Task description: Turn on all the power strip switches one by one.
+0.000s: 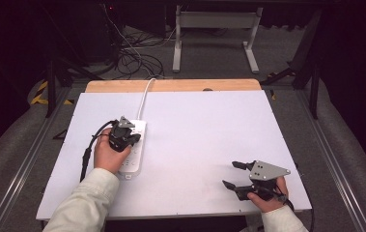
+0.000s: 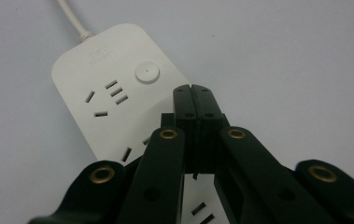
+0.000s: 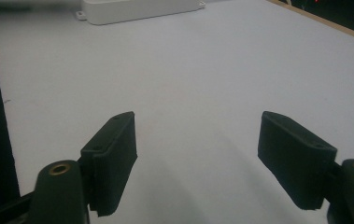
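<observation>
Hovering left gripper (image 2: pixel 194 88), jaws together, near power strip (image 2: pixel 114 93) button (image 2: pixel 147 73); press likely next. Right gripper (image 3: pixel 198 154) jaws apart, idle.

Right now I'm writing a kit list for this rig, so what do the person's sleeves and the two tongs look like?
Both sleeves are pale cream. The left tongs are black, with brass-coloured rivets along the linkage arms and flat rectangular pads; a black cable trails from them. The right tongs are black too, with thick blocky pads, and carry a grey three-cornered plate on top.
</observation>
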